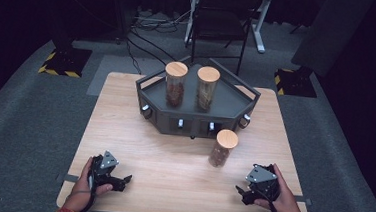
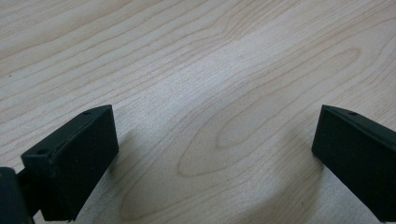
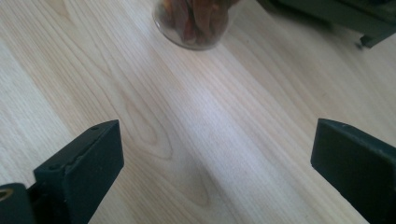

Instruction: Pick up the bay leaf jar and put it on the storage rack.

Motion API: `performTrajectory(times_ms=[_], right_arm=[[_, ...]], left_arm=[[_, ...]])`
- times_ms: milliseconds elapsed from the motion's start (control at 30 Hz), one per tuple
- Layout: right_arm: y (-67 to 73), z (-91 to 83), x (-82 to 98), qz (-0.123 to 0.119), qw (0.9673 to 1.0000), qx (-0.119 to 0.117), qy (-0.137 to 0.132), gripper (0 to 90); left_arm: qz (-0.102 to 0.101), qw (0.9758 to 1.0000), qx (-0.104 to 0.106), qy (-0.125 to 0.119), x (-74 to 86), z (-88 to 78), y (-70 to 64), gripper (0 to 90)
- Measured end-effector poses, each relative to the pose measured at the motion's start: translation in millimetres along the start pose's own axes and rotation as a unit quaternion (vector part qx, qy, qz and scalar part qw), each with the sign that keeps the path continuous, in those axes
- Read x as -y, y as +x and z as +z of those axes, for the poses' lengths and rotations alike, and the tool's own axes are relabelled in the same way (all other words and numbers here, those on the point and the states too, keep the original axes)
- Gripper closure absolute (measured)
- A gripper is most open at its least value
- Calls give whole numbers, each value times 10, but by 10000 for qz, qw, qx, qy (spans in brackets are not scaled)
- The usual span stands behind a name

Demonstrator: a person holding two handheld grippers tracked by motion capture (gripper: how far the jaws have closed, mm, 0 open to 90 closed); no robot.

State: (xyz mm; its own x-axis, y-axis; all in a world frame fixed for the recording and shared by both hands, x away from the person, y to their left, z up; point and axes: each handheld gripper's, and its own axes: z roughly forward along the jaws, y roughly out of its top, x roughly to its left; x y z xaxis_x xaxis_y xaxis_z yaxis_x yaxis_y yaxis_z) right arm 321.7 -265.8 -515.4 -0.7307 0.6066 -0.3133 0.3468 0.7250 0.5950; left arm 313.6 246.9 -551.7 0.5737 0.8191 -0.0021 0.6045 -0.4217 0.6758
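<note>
Three glass jars with wooden lids are standing in the scene, counted from the dark grey tray (image 1: 150, 86) at the far middle of the table (image 1: 124, 131): two are sitting upright inside the tray, the left jar (image 1: 175, 84) and the right jar (image 1: 207, 88) just beside each other, and the third jar (image 1: 222, 148) is standing on the bare wood in front of the tray's right front corner. Two grippers are resting well in front of the tray near the table's near edge; the left gripper (image 1: 123, 179) is lying with its jaws spread wide over bare wood, and the right gripper (image 1: 240, 192) is likewise gaping wide and gripping nothing, near the third jar. In the right gripper view that jar (image 3: 196, 23) is being cut off at the top edge, so its brownish contents are hard to identify.
</note>
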Motion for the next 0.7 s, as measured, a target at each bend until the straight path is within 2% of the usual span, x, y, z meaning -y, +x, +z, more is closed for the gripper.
performTrajectory(times_ms=[400, 533, 700], right_arm=[[-75, 108, 256, 388, 9991, -68, 145, 23], [-104, 117, 299, 534, 9985, -138, 41, 17], [-157, 142, 390, 932, 9949, -359, -149, 6]], left_arm=[[4, 10000, 1, 1, 0, 0, 1, 3], [0, 10000, 2, 0, 0, 0, 0, 2], [5, 10000, 10, 3, -1, 1, 2, 2]])
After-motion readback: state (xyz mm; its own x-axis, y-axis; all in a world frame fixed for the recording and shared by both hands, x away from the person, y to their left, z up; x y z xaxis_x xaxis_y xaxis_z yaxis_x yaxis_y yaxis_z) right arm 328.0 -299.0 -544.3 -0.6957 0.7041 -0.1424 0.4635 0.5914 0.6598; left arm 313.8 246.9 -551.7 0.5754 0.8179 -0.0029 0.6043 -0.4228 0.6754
